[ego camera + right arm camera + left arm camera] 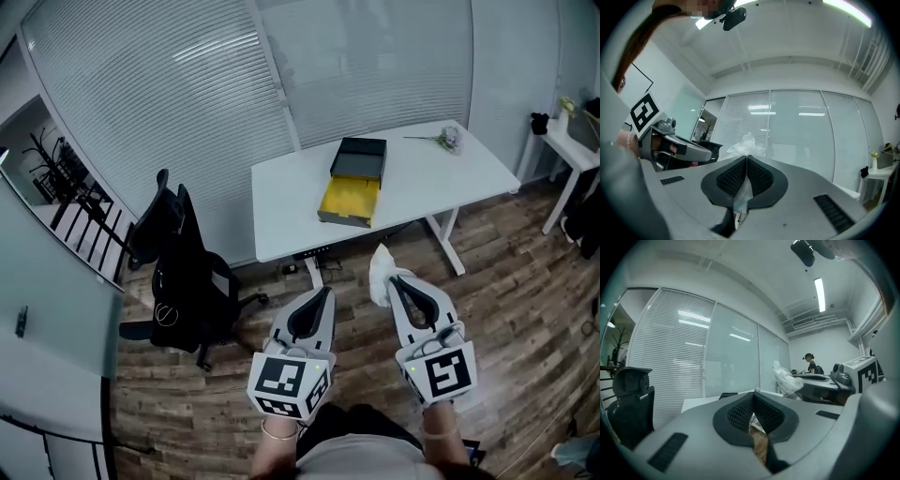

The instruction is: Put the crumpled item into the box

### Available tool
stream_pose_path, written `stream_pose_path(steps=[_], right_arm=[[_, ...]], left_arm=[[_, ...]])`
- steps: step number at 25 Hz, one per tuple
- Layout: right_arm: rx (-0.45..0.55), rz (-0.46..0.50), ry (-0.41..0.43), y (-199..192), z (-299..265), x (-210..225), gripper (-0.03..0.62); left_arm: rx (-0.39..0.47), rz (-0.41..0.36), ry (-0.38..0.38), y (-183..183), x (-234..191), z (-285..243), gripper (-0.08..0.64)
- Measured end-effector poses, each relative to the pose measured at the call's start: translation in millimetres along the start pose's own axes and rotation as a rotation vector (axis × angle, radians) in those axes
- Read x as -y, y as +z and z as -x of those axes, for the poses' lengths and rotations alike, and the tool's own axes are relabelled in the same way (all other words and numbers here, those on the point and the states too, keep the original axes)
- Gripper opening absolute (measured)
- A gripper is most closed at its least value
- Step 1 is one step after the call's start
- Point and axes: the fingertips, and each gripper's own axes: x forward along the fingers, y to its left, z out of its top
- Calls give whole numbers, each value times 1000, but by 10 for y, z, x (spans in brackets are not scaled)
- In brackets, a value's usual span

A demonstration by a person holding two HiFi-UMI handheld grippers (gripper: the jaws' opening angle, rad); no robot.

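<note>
Currently the right gripper [392, 278] has its jaws clamped on the white crumpled item [379, 270] above the floor [511, 281]. The left gripper [325, 293] has its jaws closed together, empty. The box [349, 217] lies on the far worktop [412, 178], well apart.

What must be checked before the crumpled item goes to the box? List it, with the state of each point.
1. Grip on the crumpled item: ok; the right claw is shut on it, and white stuff sticks out past the tips.
2. Spare left claw: ok; shut, nothing in it.
3. Open box: ok, it seems; its yellow inside shows.
4. Reach: not ok; both claws hang over the floor, short of the table.
5. Way in: ok; bare tabletop lies in front of the box, and the chair stands off to the left.
</note>
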Motion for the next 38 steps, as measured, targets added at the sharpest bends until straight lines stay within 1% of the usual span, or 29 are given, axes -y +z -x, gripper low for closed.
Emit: stream_pose_path(steps=[4, 13, 16, 20, 24, 27, 33, 38], right_arm=[[-1, -32, -4, -96, -123, 72, 28], [-6, -38, -36, -235, -482, 256, 28], [-29, -29, -55, -309, -633, 289, 28], [-41, -22, -74, -383, -901, 395, 28], [-54, -28, -102, -466, -1128, 519, 28], [-58, -19, -123, -494, -1330, 623, 28], [-97, -14, -160, -610, -1706, 734, 28], [-115, 1, -198, -639, -2009, 822, 28]], left_arm=[[-9, -1, 2, -37, -79, -119, 17], [0, -10, -38, -38, -319, -537, 17], [2, 3, -64, -67, -417, -676, 17], [19, 0, -96, -60, -586, -952, 17], [8, 10, -128, -93, -731, -1209, 17], [4, 4, -153, -93, -844, -1397, 17], [46, 14, -205, -8, -1108, -1694, 17], [60, -6, -244, 50, -1327, -1940, 17]])
